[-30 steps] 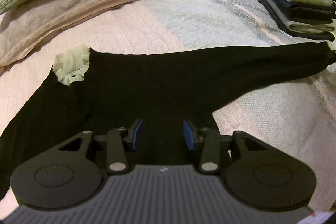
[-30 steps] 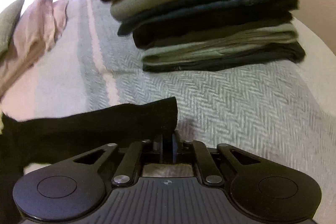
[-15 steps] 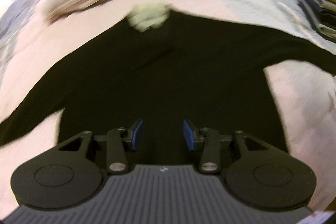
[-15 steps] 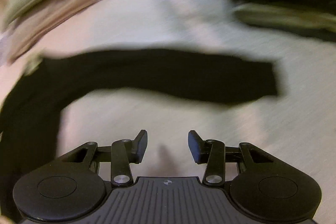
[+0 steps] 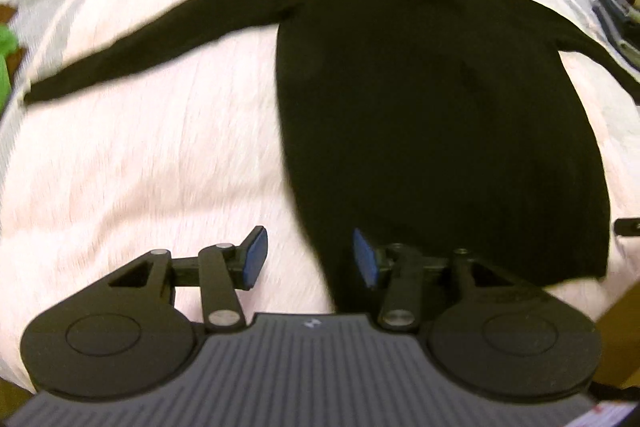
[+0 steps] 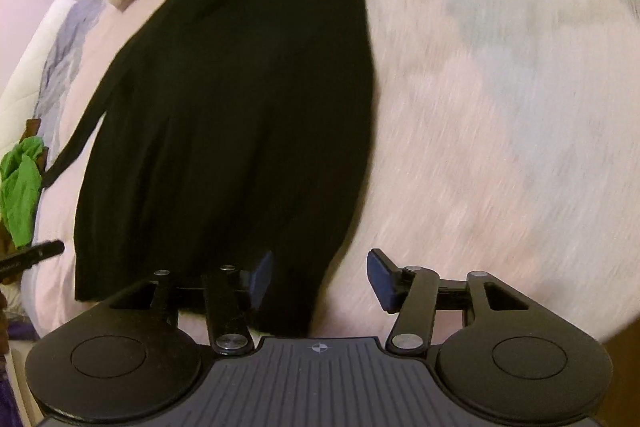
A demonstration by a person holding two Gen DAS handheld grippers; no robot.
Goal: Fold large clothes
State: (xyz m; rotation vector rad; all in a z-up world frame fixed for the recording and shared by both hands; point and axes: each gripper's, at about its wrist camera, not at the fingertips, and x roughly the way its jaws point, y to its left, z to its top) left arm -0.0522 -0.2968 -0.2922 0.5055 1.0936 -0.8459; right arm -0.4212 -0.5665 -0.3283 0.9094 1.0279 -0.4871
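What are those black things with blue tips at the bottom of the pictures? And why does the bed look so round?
Those are two grabbing tools, one in each of a person's hands. Each carries a wide-angle camera looking along its fingers, which bends the picture round. One picture comes from the left gripper, the other from the right gripper. On the pale pink quilted bedspread lies a black long-sleeved top with a pale frilly collar, spread flat with sleeves out. Both grippers have just been opening and hold nothing; each hovers at a bottom corner of the top. Blurry folded clothes sit at the edge.
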